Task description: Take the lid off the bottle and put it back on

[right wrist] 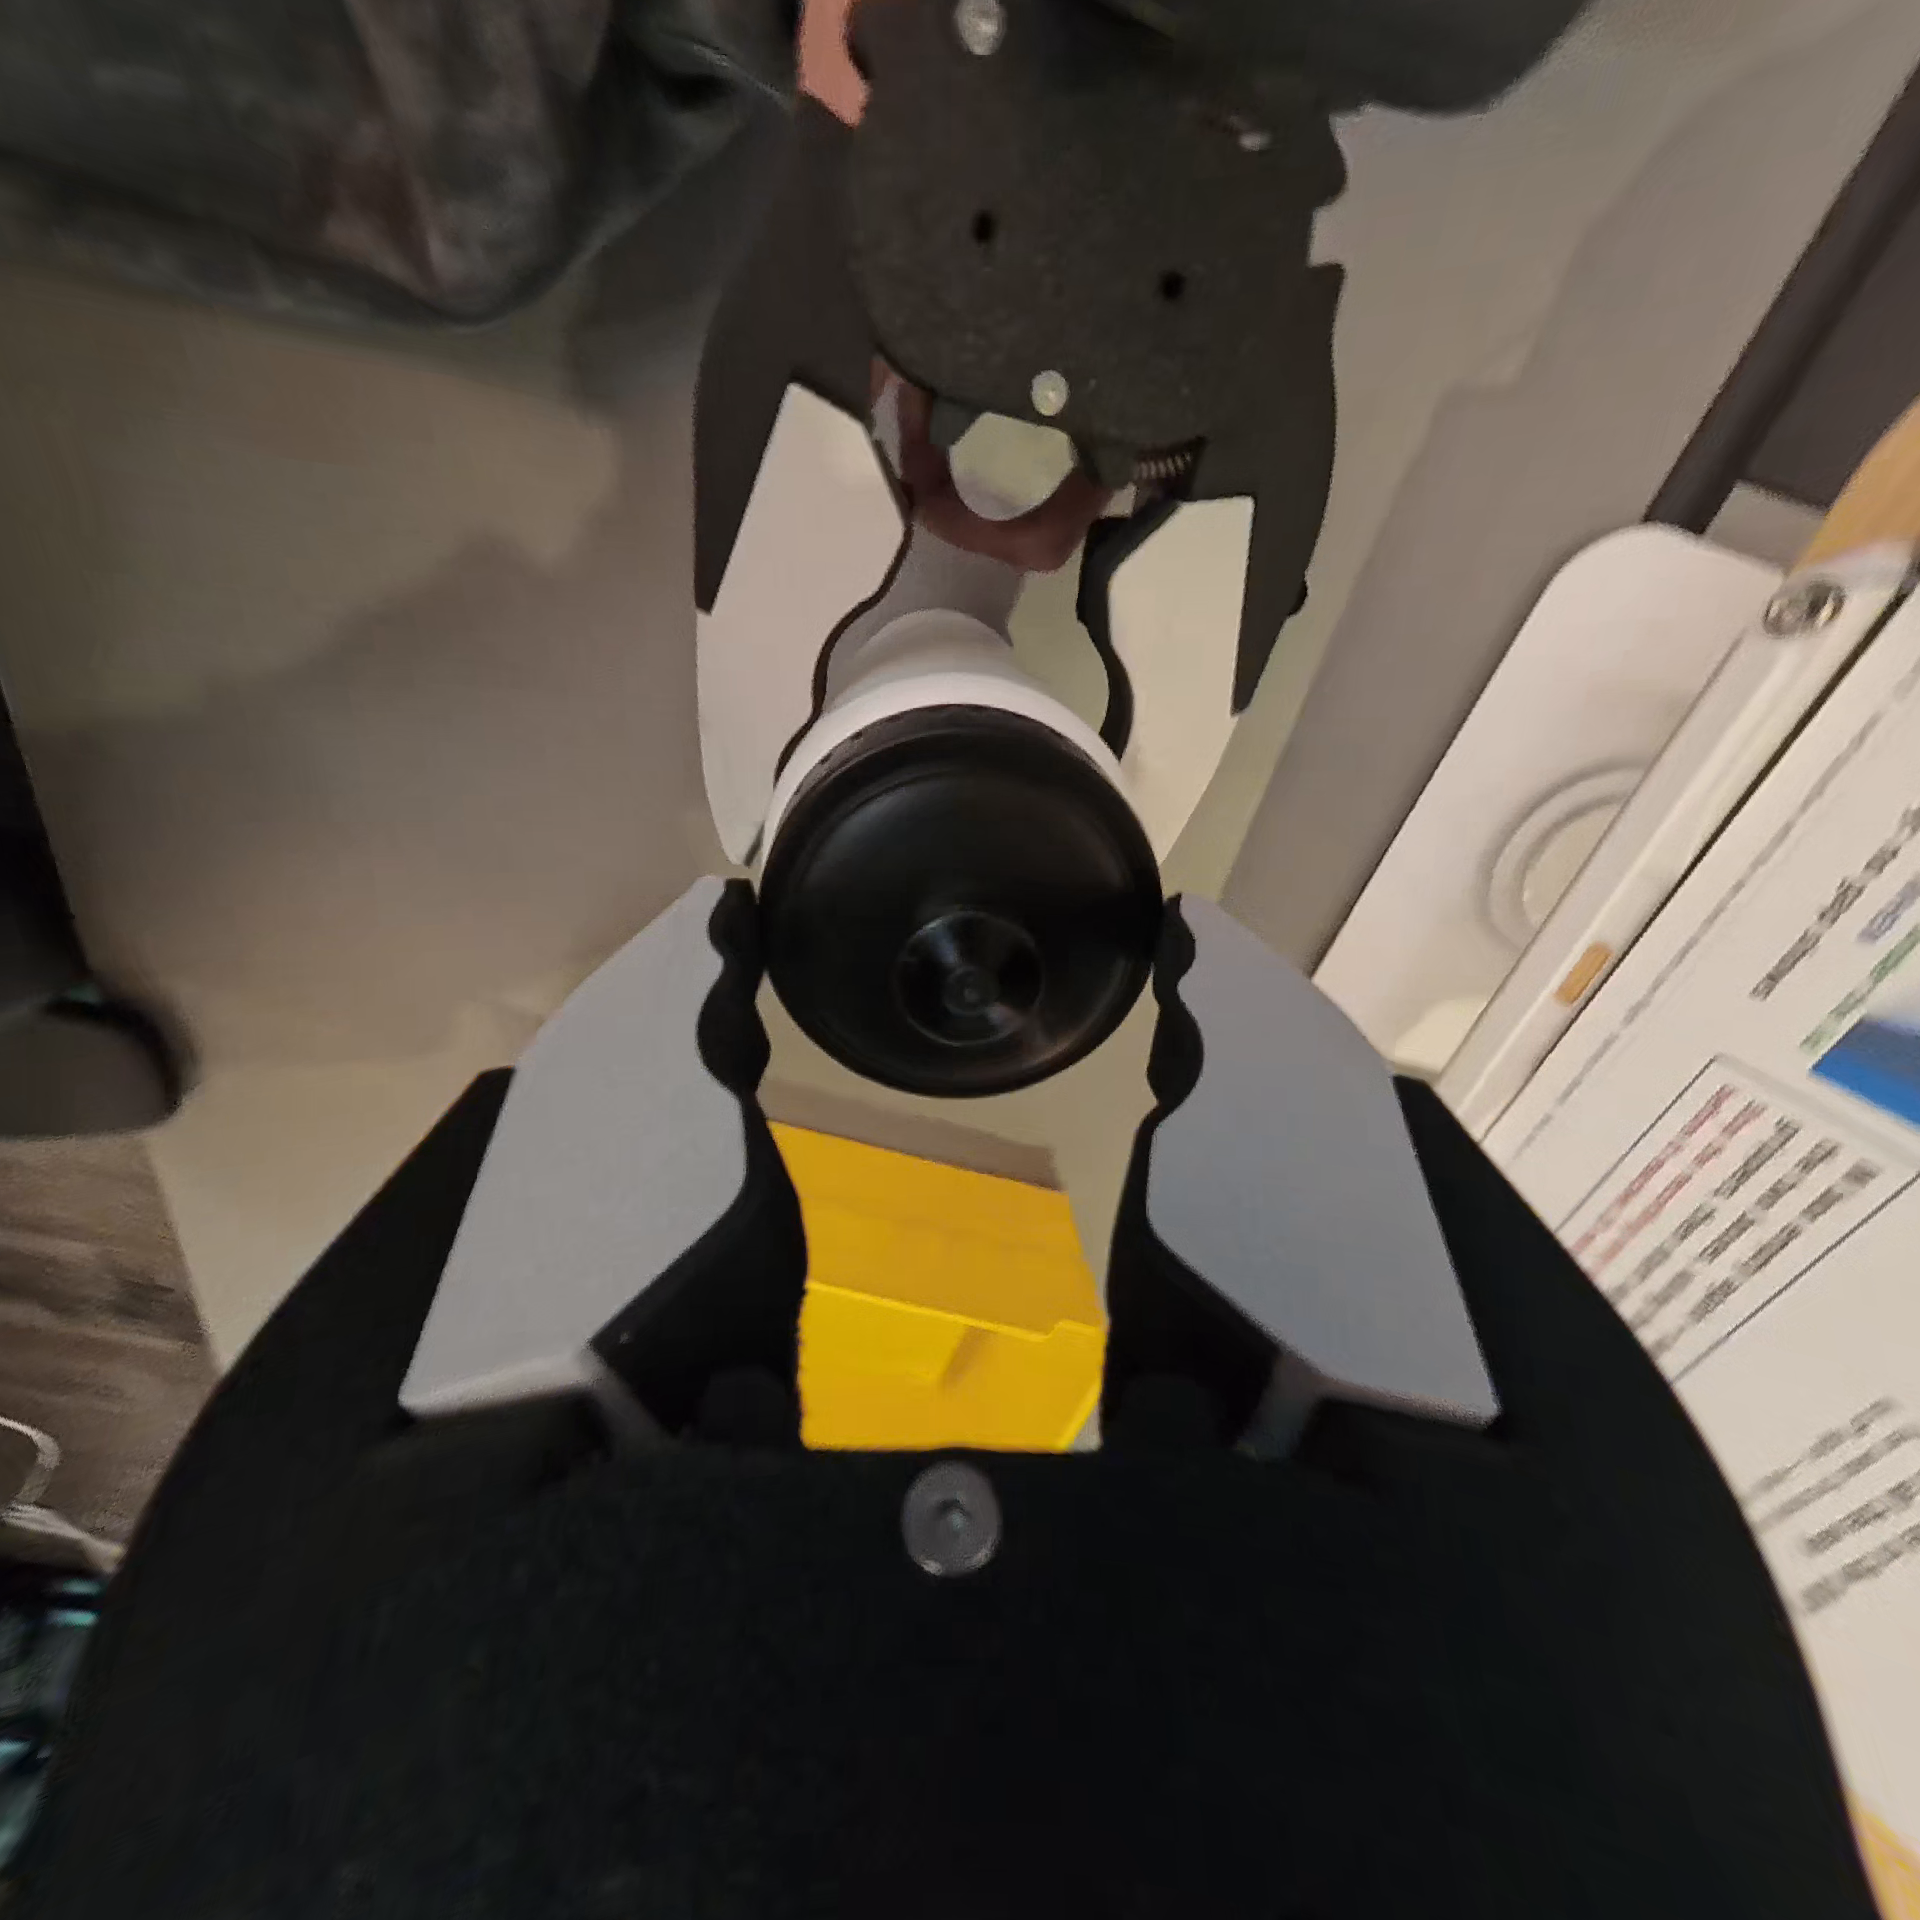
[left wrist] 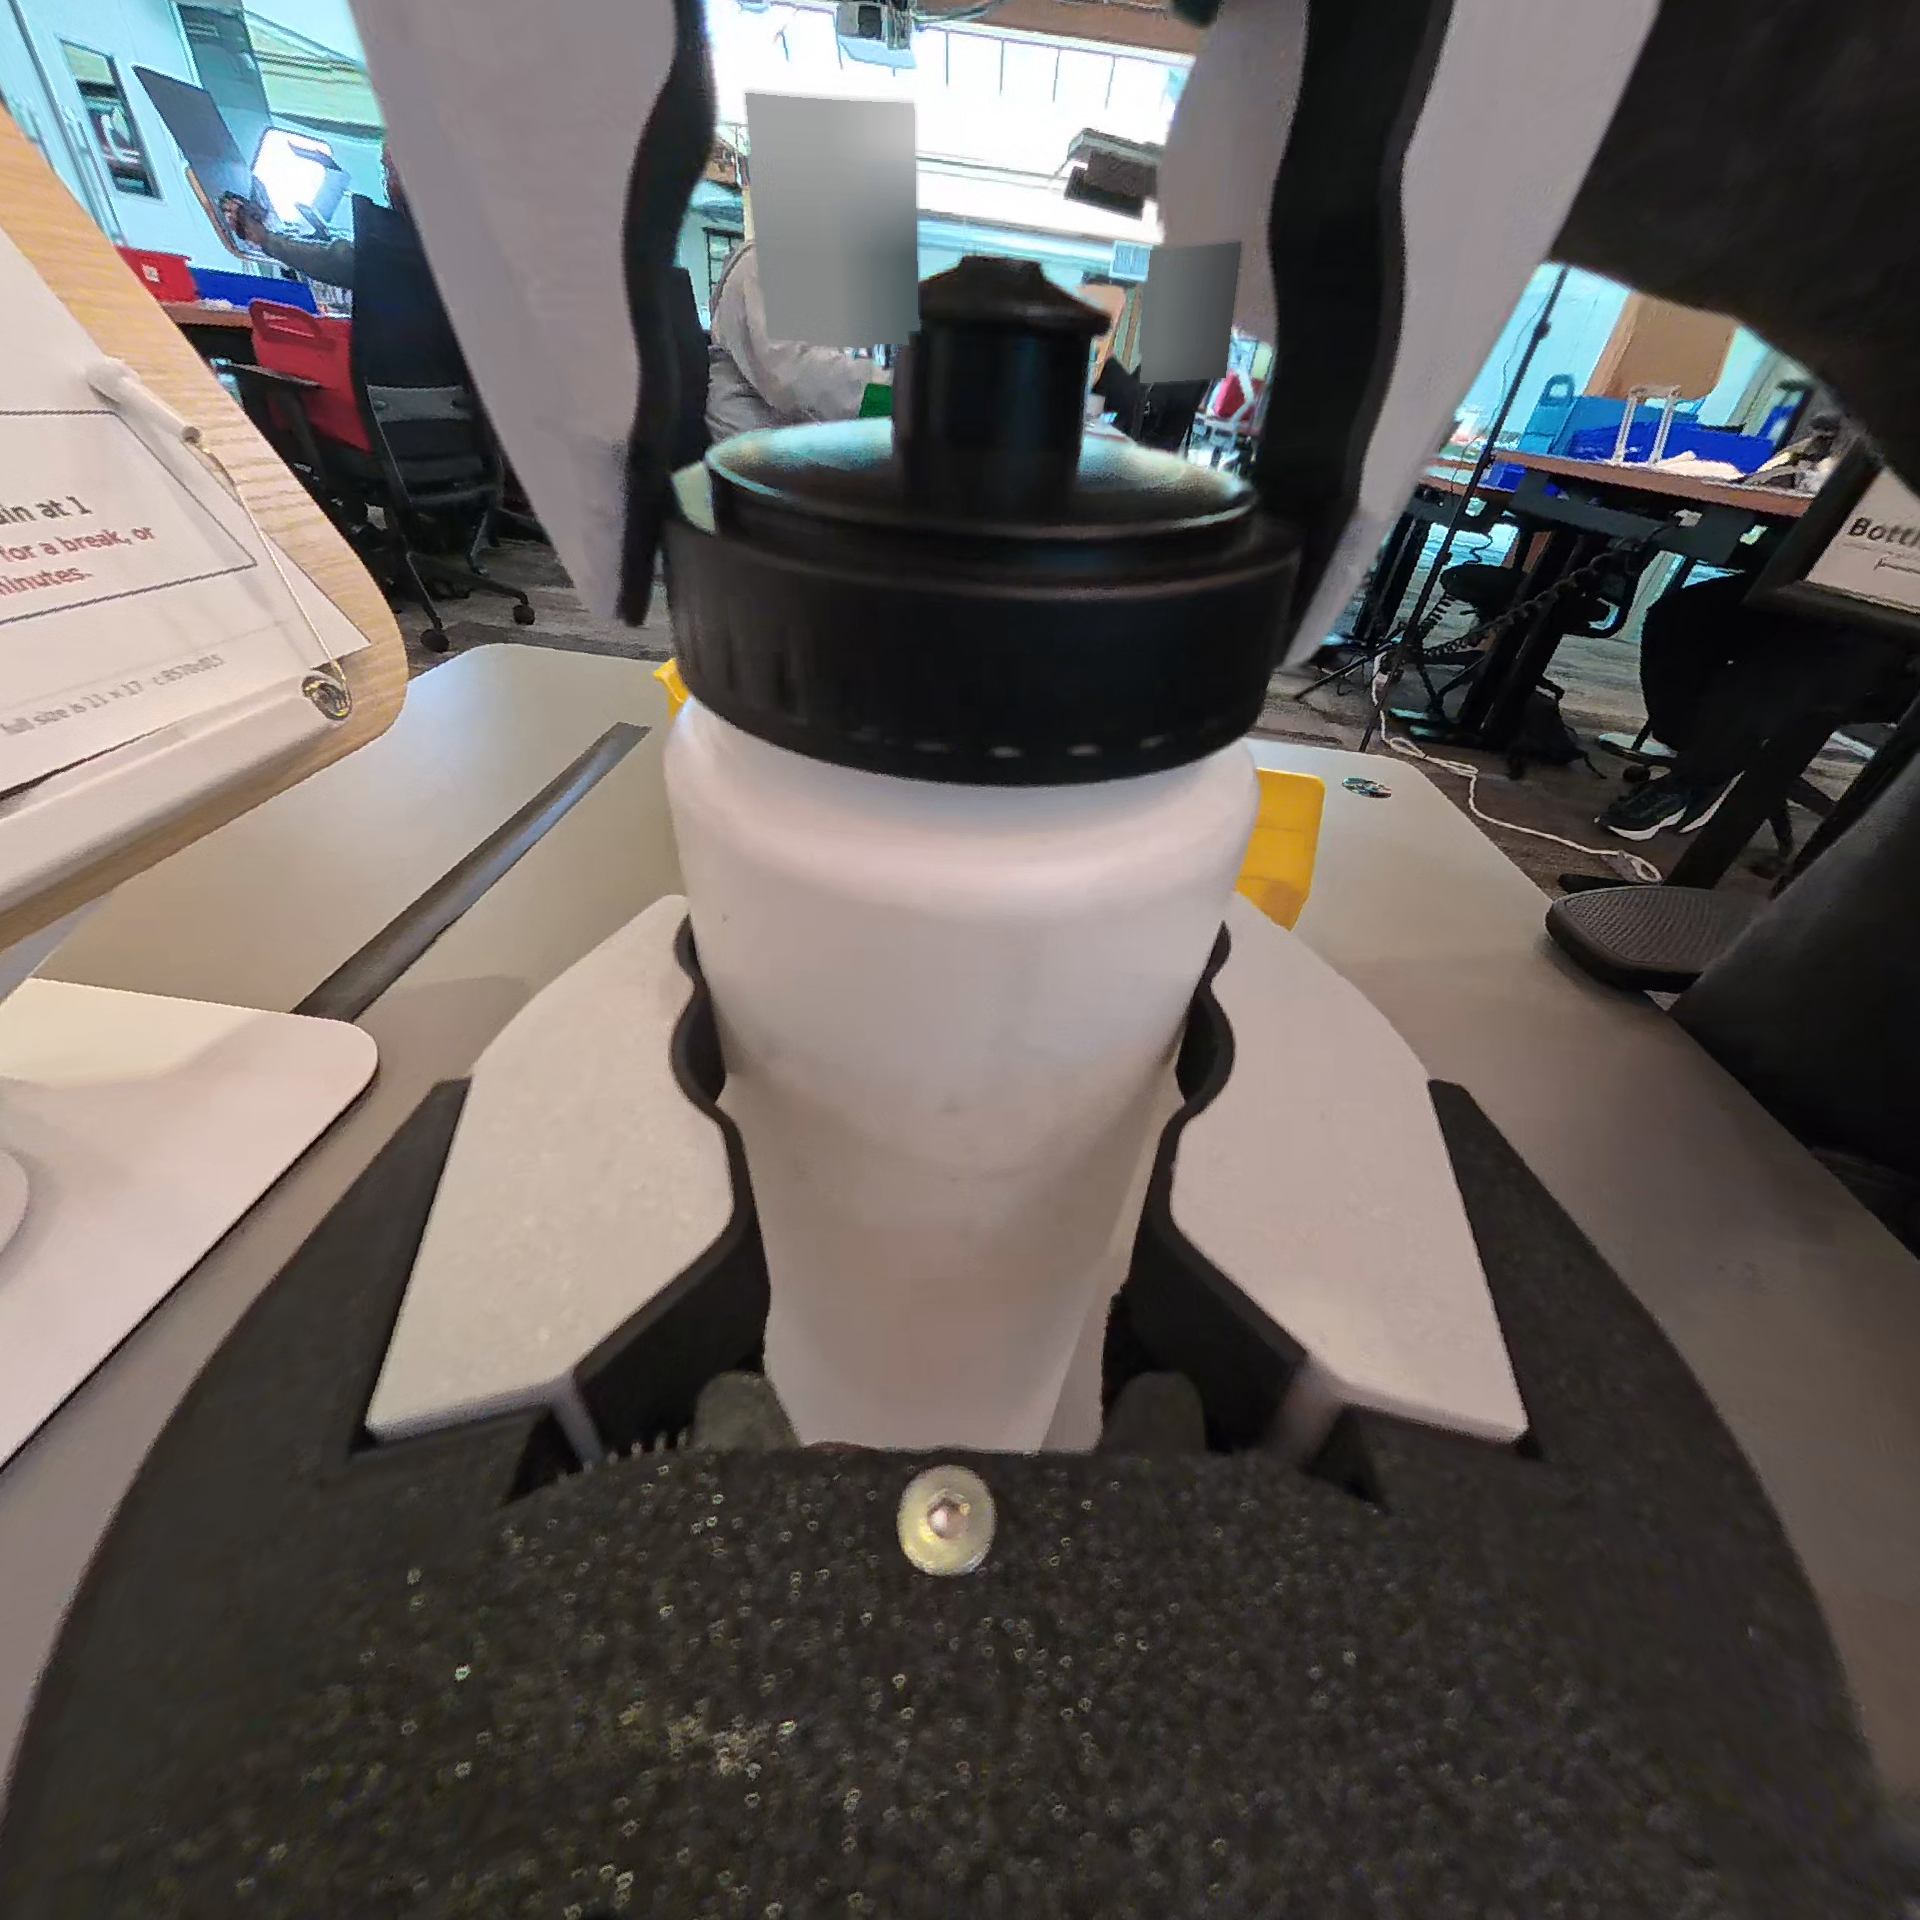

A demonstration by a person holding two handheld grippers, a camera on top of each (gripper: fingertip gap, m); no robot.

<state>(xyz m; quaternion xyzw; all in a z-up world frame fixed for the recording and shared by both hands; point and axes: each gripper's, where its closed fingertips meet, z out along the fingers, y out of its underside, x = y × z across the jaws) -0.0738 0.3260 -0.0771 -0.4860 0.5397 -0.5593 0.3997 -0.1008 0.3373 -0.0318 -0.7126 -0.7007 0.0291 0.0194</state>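
A white bottle (left wrist: 956, 987) with a black lid (left wrist: 977, 644) stands upright over the grey table (left wrist: 416, 831). My left gripper (left wrist: 951, 956) is shut on the bottle's body, one finger on each side. My right gripper (left wrist: 966, 623) comes down from above with its black pads pressed against both sides of the lid. In the right wrist view I look straight down on the lid (right wrist: 956, 914), held between the right gripper's fingertips (right wrist: 954, 935). The white bottle body (right wrist: 935, 686) shows behind it. The lid sits on the bottle's neck.
A yellow block (left wrist: 1283, 842) lies on the table just behind the bottle, and it also shows in the right wrist view (right wrist: 935, 1299). A white stand with a printed sheet (left wrist: 156, 582) is at the left. A dark chair (left wrist: 1662, 935) is at the table's right edge. Desks and people are far behind.
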